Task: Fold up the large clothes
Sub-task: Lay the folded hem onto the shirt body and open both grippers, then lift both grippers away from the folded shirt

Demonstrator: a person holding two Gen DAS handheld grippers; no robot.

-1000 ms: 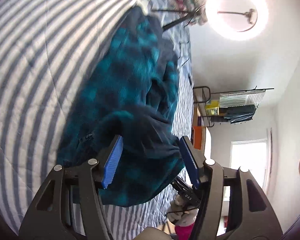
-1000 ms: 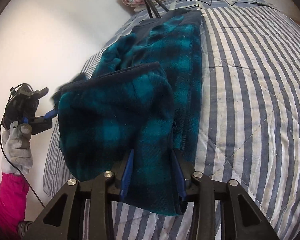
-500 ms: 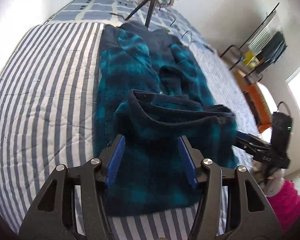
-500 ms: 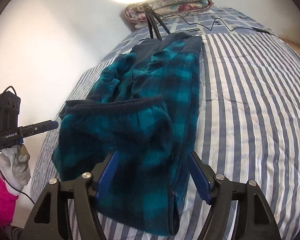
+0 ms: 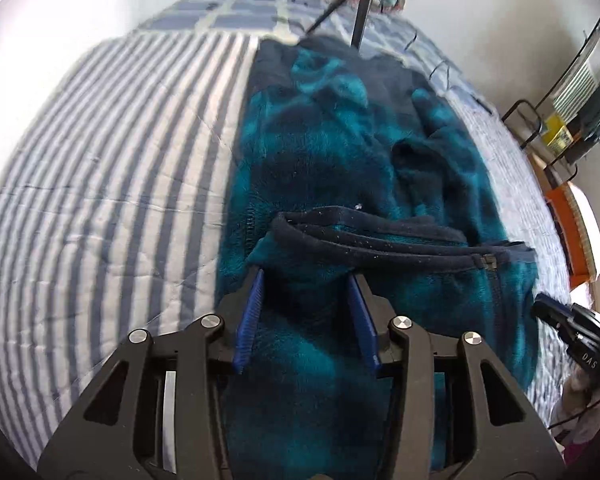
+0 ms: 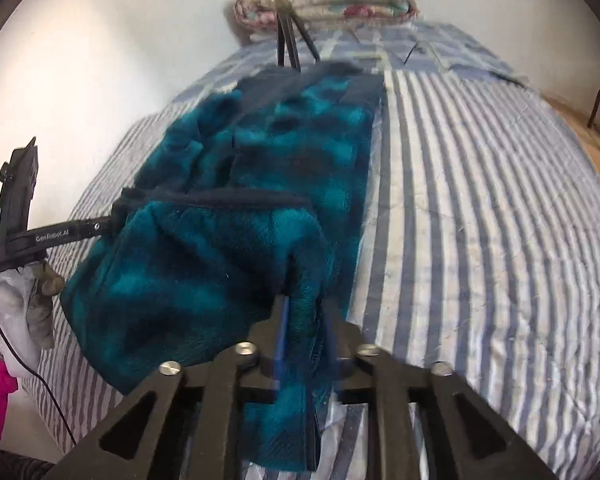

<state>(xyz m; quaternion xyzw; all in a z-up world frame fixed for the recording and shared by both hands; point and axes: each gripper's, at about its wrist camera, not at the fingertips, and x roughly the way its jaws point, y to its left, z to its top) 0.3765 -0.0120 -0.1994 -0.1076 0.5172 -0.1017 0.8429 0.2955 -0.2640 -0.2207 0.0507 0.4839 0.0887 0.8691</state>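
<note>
Both tongs, left (image 5: 306, 316) and right (image 6: 303, 334), just closing, half shut on the fleece (image 5: 340, 152). Near end pinched between pads for folding; rest flat ahead on the bed (image 5: 100, 200).

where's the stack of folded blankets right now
The folded blankets sit at the far end of the striped bed, top centre in both wrist views, behind the black tripod legs and beyond the teal plaid fleece.

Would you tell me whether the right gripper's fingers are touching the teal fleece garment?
Touching. The right wrist view shows the right gripper with its jaws, which have just been closing, pinched on a fold of the teal fleece garment.
</note>
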